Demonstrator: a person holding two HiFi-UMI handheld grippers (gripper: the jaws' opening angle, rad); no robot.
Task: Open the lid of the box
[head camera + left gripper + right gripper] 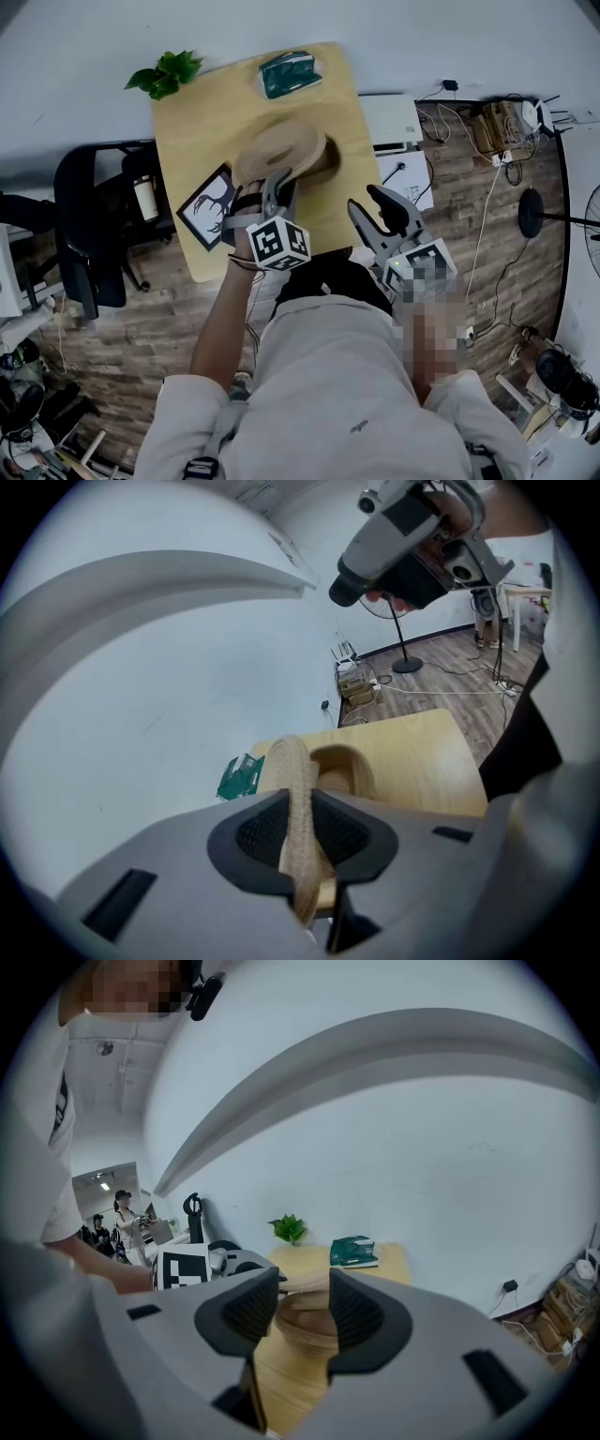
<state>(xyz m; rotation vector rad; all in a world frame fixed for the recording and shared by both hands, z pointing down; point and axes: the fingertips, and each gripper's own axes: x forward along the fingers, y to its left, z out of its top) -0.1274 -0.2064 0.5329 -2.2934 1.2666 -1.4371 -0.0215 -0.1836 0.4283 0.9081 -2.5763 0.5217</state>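
Observation:
A round woven box (pixel 323 169) stands on the wooden table (pixel 216 112). Its woven lid (pixel 277 150) is lifted and tilted up at the box's left side. My left gripper (pixel 278 192) is shut on the lid's near rim. In the left gripper view the lid (pixel 292 771) runs edge-on between the pads (pixel 261 832), and the box (pixel 345 766) stands uncovered behind it. My right gripper (pixel 373 204) is open over the table's near right corner, short of the box and holding nothing. In the right gripper view the box (pixel 305 1326) shows beyond the gap of its jaws.
A green packet (pixel 289 73) lies at the table's far end and a small plant (pixel 167 73) at its far left corner. A black framed picture (pixel 208 208) sits at the near left edge. A black chair (pixel 94 225) stands left of the table, with cables (pixel 487 131) on the floor at right.

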